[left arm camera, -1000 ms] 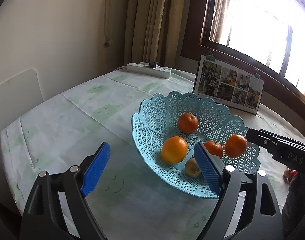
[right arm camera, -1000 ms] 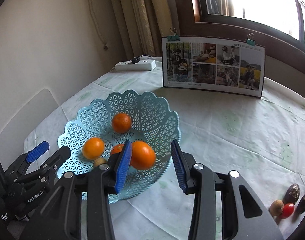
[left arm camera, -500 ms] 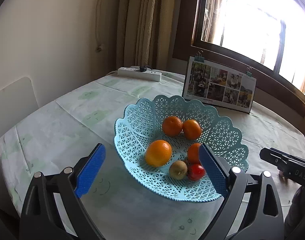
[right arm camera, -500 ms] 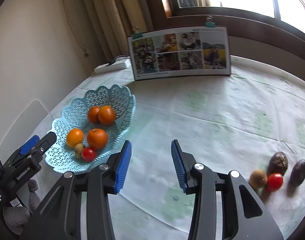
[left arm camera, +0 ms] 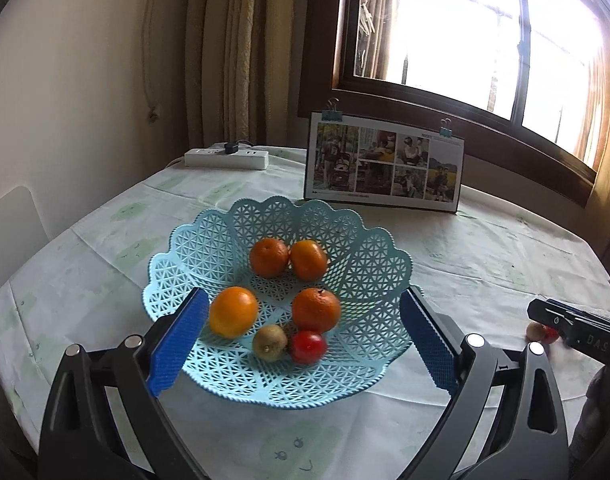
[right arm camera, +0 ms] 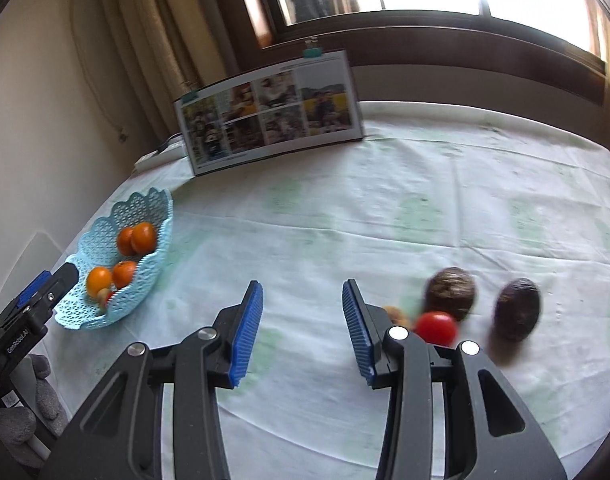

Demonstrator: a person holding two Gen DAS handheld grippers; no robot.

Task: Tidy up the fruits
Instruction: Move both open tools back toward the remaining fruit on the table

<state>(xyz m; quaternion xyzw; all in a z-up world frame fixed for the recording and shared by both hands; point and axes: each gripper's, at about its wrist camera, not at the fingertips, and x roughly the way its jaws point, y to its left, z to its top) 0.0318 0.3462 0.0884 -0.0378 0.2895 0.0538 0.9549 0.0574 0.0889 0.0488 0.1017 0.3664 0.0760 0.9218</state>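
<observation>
Left wrist view first: we hold our left gripper [left arm camera: 301,344] low over the near rim of the blue lattice basket [left arm camera: 369,264], its blue pads [left arm camera: 177,340] spread wide apart with nothing between them. Taking the basket as our landmark, four oranges sit inside it: one at the left front [left arm camera: 233,312], two touching each other at the back [left arm camera: 269,257] [left arm camera: 309,260], and one near the middle [left arm camera: 316,309]. Just in front of that middle orange lie a small brown kiwi [left arm camera: 269,342] and a red tomato [left arm camera: 308,346], side by side and touching. Behind the basket a white power strip [left arm camera: 227,158] lies to the left and a clipped photo board [left arm camera: 385,168] stands upright to the right. Far right of the basket, the tip of our right gripper [left arm camera: 573,326] reaches in over the tablecloth [left arm camera: 485,248].

Right wrist view: the basket [right arm camera: 153,264] sits at the far left with our left gripper [right arm camera: 37,300] at its near edge. Well to the right of the basket, our right gripper [right arm camera: 303,326] hangs over bare cloth, its pads [right arm camera: 247,332] apart and empty. Further right still, blurred, lie the fruits outside the basket: a small brown one [right arm camera: 397,314] half hidden behind the right finger, a red tomato [right arm camera: 436,328] touching it, a dark round fruit [right arm camera: 451,292] just behind the tomato, and another dark fruit [right arm camera: 519,308] a little apart at the far right.
</observation>
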